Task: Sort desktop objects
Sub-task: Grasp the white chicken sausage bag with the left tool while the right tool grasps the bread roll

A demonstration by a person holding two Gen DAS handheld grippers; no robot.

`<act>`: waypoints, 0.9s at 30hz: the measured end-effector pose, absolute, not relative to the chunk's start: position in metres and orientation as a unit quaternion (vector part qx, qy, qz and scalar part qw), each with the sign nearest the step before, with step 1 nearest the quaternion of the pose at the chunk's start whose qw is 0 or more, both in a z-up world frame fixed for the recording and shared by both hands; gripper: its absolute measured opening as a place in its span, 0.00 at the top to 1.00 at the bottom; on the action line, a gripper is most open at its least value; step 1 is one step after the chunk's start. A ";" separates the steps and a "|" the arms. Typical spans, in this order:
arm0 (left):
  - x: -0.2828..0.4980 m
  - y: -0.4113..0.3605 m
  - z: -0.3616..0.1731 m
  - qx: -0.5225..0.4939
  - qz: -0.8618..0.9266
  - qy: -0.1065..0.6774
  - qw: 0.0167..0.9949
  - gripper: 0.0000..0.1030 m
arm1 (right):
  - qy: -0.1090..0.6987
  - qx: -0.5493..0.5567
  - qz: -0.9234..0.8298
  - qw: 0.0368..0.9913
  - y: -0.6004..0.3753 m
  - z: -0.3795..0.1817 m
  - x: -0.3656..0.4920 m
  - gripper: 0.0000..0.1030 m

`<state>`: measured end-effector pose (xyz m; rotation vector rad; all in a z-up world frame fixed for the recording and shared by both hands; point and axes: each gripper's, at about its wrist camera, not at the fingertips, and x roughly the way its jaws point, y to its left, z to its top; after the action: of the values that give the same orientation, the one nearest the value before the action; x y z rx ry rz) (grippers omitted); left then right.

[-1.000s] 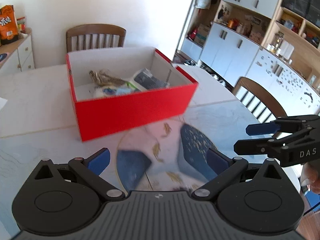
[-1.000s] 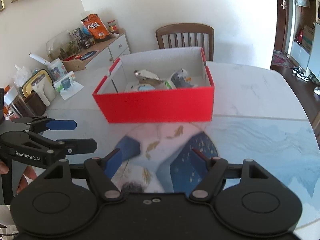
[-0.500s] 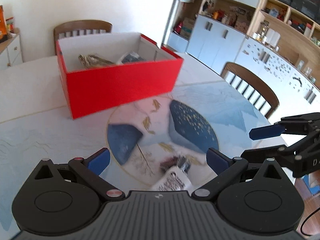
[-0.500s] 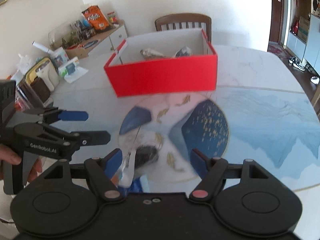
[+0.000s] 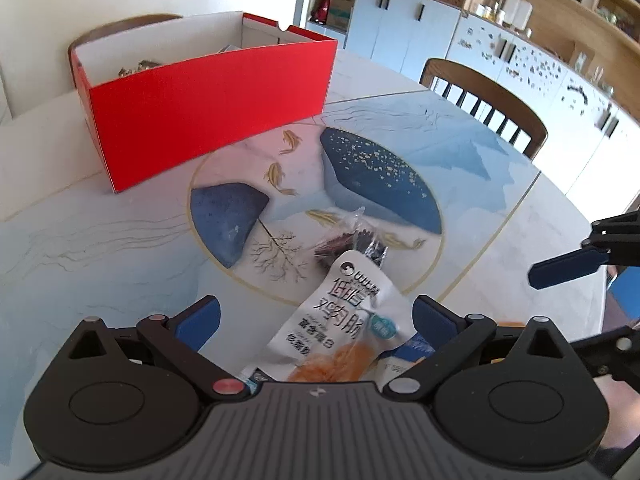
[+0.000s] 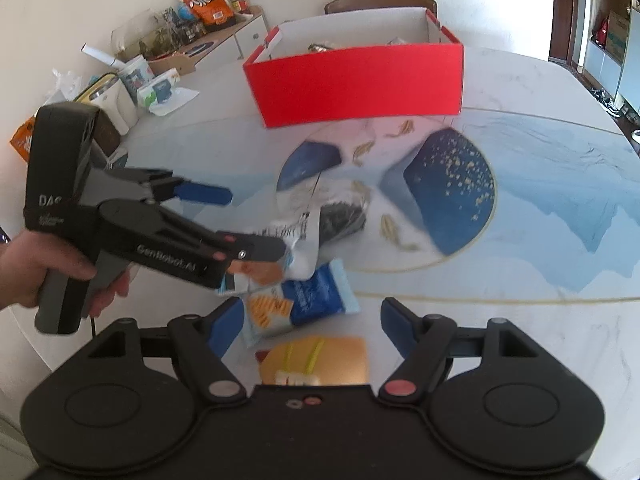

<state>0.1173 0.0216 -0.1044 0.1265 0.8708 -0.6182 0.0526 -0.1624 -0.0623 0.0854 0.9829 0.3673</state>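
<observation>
A red box [image 5: 208, 104] with several items inside stands at the far side of the table; it also shows in the right wrist view [image 6: 356, 80]. Near me lie a white snack pouch [image 5: 344, 320], a clear bag of dark bits [image 6: 340, 216], a blue packet [image 6: 308, 300] and a yellow packet [image 6: 320, 360]. My left gripper [image 5: 316, 316] is open, its jaws on either side of the white pouch. My right gripper [image 6: 312, 320] is open above the blue and yellow packets.
The round table [image 5: 100, 240] has a painted blue and gold middle. Wooden chairs [image 5: 488, 96] stand at the right and behind the box. A sideboard [image 6: 180, 36] with snacks, jars and cups [image 6: 116, 96] is at the far left.
Both grippers have drawn back from the red box towards the near table edge and tilted down. The packets have come into view between the jaws. Both stay open.
</observation>
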 end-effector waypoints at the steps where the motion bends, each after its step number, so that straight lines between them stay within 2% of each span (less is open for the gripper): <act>1: 0.117 0.022 -0.105 0.066 -0.295 0.413 0.859 0.00 | 0.471 0.038 0.174 0.864 -0.162 -0.064 0.051 0.26; 15: 0.121 0.015 -0.125 0.087 -0.309 0.430 0.844 0.01 | 0.501 -0.010 0.169 0.849 -0.145 -0.093 0.034 0.25; 20: 0.121 0.013 -0.127 0.090 -0.312 0.429 0.843 0.01 | 0.501 -0.027 0.156 0.851 -0.144 -0.097 0.034 0.27; 27: 0.123 0.011 -0.129 0.088 -0.323 0.432 0.837 0.10 | 0.496 -0.027 0.157 0.853 -0.146 -0.097 0.036 0.34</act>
<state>0.1226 0.0111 -0.1294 0.1867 0.9134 -0.6839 0.0359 -0.1462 -0.0971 -0.0561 1.0442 0.3313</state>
